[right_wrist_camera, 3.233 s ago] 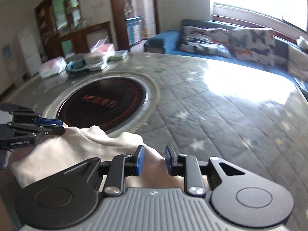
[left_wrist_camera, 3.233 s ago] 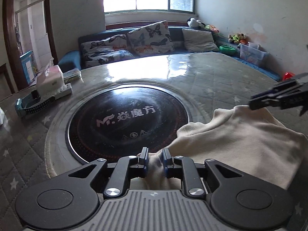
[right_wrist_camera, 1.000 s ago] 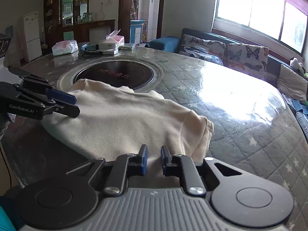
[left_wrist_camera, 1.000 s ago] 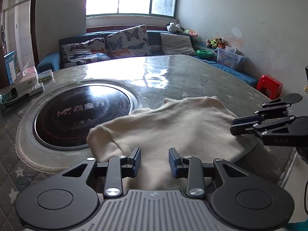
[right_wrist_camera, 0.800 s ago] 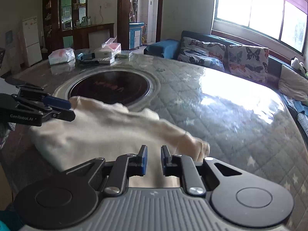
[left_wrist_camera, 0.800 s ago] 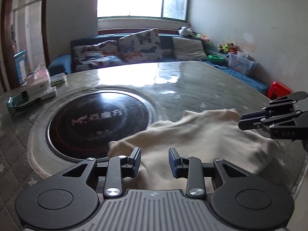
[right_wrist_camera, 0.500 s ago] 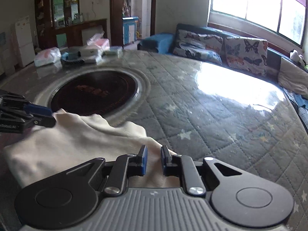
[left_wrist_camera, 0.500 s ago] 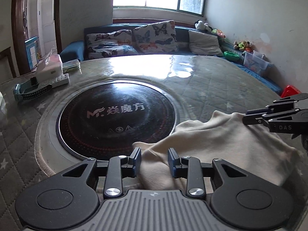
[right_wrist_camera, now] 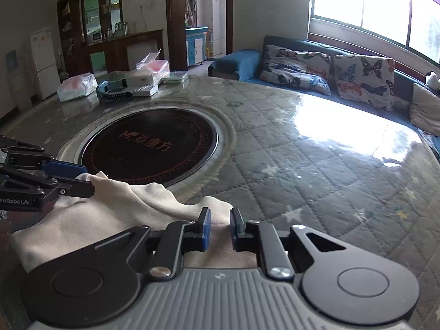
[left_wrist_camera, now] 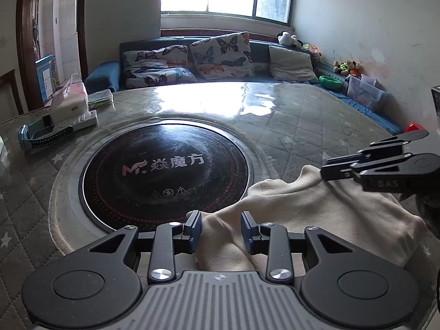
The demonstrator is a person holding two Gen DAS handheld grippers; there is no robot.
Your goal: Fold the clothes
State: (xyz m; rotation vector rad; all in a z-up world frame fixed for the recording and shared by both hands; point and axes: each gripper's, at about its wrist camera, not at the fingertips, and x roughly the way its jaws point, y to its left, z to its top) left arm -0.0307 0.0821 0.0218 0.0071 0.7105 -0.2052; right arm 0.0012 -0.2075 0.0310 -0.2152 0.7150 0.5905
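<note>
A cream garment (left_wrist_camera: 316, 209) lies bunched at the near edge of the round table, beside the black hotplate (left_wrist_camera: 165, 170). My left gripper (left_wrist_camera: 221, 227) is open, its fingers on either side of the garment's left corner. My right gripper (right_wrist_camera: 220, 227) is open with a narrow gap over the garment's (right_wrist_camera: 115, 214) right corner. Each gripper shows in the other's view: the right one (left_wrist_camera: 327, 169) at the garment's far right corner, the left one (right_wrist_camera: 82, 181) at its far left corner.
The table (left_wrist_camera: 288, 126) has a quilted grey cover under glass. A tissue box (left_wrist_camera: 68, 104), a power strip and a blue watch (left_wrist_camera: 41, 134) sit at its far left, with plastic bags (right_wrist_camera: 77, 86). A sofa with butterfly cushions (left_wrist_camera: 220, 55) stands behind.
Both grippers moved forward and down onto the garment's near corners, and the garment got bunched toward the table edge. The left jaws stay open; the right jaws have widened slightly.
</note>
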